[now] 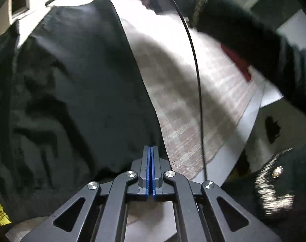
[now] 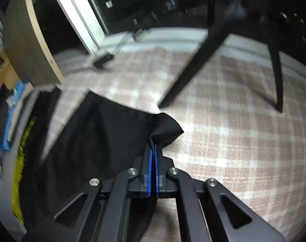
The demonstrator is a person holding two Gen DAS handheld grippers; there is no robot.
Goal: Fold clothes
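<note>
A black garment [image 1: 62,100] lies spread over a pink-and-white checked cloth [image 1: 183,104]. In the left wrist view my left gripper [image 1: 151,148] is shut at the garment's near right edge, its blue pads pressed together with the hem running in between them. In the right wrist view my right gripper [image 2: 153,147] is shut on a corner of the same black garment [image 2: 104,141]. A small fold of that corner [image 2: 166,130] sticks out past the tips. The checked cloth [image 2: 233,141] spreads out to the right of it.
A person's dark sleeve [image 1: 243,36] and a thin black cable [image 1: 197,70] cross the upper right of the left view. Two black legs [image 2: 191,68] [image 2: 277,80] stand on the checked cloth. A wooden board [image 2: 30,46], a small black object [image 2: 103,59] and a yellow strip [image 2: 20,171] lie left.
</note>
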